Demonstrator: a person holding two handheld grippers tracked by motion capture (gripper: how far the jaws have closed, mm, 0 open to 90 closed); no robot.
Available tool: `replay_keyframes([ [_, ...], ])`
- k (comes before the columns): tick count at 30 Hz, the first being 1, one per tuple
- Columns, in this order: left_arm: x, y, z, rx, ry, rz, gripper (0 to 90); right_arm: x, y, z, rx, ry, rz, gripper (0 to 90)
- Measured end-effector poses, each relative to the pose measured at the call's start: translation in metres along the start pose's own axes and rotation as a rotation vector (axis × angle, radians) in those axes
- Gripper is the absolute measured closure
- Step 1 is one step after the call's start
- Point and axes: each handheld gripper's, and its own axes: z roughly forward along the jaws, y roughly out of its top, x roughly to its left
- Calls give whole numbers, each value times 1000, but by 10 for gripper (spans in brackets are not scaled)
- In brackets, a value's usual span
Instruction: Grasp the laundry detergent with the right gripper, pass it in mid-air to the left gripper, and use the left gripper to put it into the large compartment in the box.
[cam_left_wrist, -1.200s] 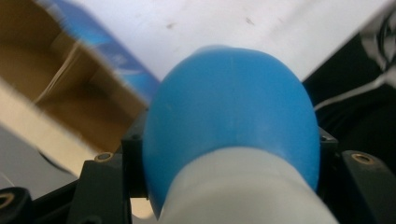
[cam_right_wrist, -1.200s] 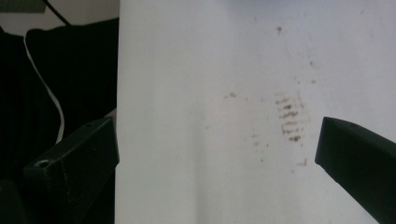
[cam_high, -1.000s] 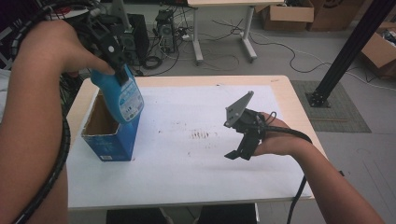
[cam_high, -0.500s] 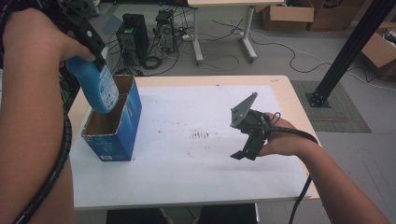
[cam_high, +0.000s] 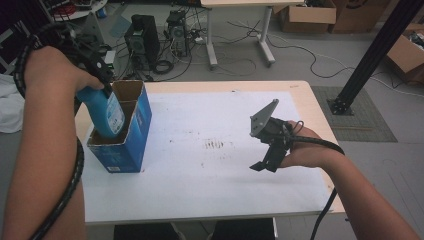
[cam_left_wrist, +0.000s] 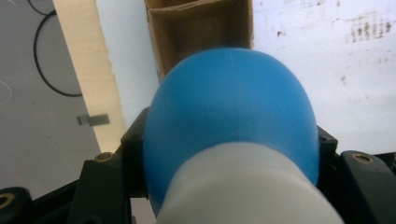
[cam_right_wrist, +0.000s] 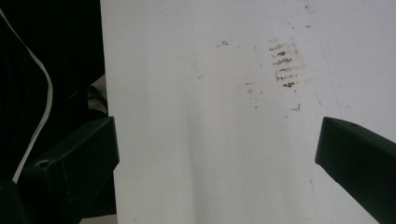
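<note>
the jaws of our left gripper (cam_high: 102, 82) pinch a blue bottle (cam_high: 106, 112) just below its white cap (cam_left_wrist: 247, 186), one jaw on each side of the neck in the left gripper view. in the high view we hold the bottle tilted, its base down inside the open top of a blue cardboard box (cam_high: 131, 142), in the nearer of the two compartments, its upper part above the rim. in the left gripper view the brown inside of the box (cam_left_wrist: 201, 32) shows past the round shoulder of the bottle (cam_left_wrist: 229, 107).

the box stands upright near the left edge of the bench (cam_high: 210, 200), on its white cover.

the jaws of our right gripper (cam_high: 265, 165) stand spread wide and hold nothing; in the right gripper view (cam_right_wrist: 217, 154) we see bare white cover between them, with a smudge of brown marks (cam_right_wrist: 282, 65) further on. this gripper hangs low over the right part of the bench, well apart from the box.
</note>
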Motion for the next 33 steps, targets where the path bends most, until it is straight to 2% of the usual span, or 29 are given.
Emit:
replay_keyframes([
  [4,2,2,23,11,-12,-4,387,2,0,0,3,3,-2,0],
  [5,2,2,34,17,-16,-4,387,2,0,0,2,4,-2,0],
  [6,2,2,34,17,-16,-4,388,2,0,0,2,4,-2,0],
  [13,4,5,77,29,-5,-19,387,2,0,0,1,5,3,0],
  [19,7,8,112,57,-12,-32,388,2,0,1,4,8,5,0],
  [22,7,8,118,60,-11,-23,388,2,-1,0,2,6,8,0],
  [23,6,9,125,64,-13,-18,388,2,-2,1,3,8,9,0],
  [27,6,10,136,68,-17,-22,388,1,-3,0,6,8,16,0],
  [33,6,10,147,67,-21,-17,388,2,-3,0,2,3,16,0],
])
